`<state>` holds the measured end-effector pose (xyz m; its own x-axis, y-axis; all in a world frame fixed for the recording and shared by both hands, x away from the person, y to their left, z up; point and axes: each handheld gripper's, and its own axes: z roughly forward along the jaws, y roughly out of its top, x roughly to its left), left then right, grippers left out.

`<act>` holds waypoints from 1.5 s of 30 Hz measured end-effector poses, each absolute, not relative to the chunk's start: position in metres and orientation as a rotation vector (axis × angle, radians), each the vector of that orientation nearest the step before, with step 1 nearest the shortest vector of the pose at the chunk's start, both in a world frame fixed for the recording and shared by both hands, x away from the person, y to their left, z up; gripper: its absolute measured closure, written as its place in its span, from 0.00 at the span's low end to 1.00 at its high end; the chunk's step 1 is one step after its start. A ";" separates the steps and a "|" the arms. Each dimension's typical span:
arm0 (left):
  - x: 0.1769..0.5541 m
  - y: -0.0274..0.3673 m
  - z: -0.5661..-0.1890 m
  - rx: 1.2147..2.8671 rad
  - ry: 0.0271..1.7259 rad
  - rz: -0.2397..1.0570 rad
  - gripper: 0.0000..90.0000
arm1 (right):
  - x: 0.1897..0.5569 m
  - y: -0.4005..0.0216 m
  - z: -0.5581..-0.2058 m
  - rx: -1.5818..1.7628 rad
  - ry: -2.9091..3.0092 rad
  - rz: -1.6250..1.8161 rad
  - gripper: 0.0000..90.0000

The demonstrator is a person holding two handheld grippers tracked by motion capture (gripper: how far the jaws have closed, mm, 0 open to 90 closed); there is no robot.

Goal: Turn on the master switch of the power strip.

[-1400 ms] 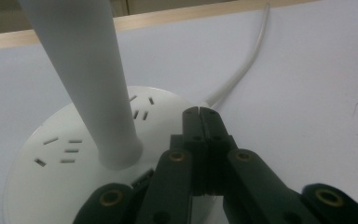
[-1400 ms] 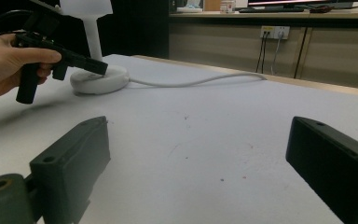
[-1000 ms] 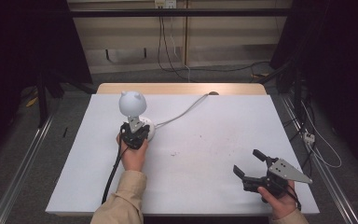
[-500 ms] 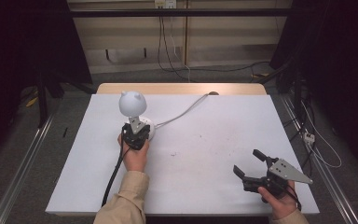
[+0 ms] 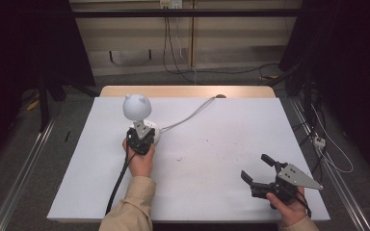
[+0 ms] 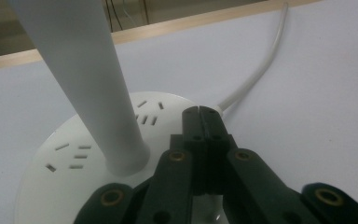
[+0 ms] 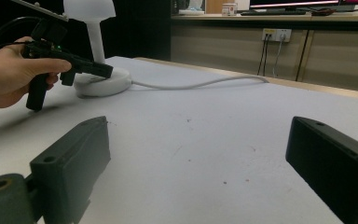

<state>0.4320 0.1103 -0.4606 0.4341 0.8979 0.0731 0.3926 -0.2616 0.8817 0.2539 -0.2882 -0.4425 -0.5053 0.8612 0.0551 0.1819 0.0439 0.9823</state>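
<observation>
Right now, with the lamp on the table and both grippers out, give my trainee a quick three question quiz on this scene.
1. True or false: the left gripper has its jaws shut over the lamp base.
2. Which gripper is open with nothing between its jaws?
3. The lamp's cord runs toward: A the table's far edge, B the right gripper.

Key: 1 true. 2 the right gripper. 3 A.

This looks like a lab or recording workroom. A white-covered rectangular surface [image 5: 212, 144] with a pale wooden edge stands on grey carpet between black curtains [image 5: 24, 43], with metal floor rails [image 5: 19, 178] on both sides. Loose black cables [image 5: 173, 48] run to wall sockets [image 5: 170, 4] on beige panelling; a far counter [image 7: 270, 17] carries monitors.
</observation>
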 end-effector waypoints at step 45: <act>0.429 0.105 -0.463 1.843 1.109 0.803 1.00 | 0.253 -0.287 -0.441 1.045 1.740 1.504 0.06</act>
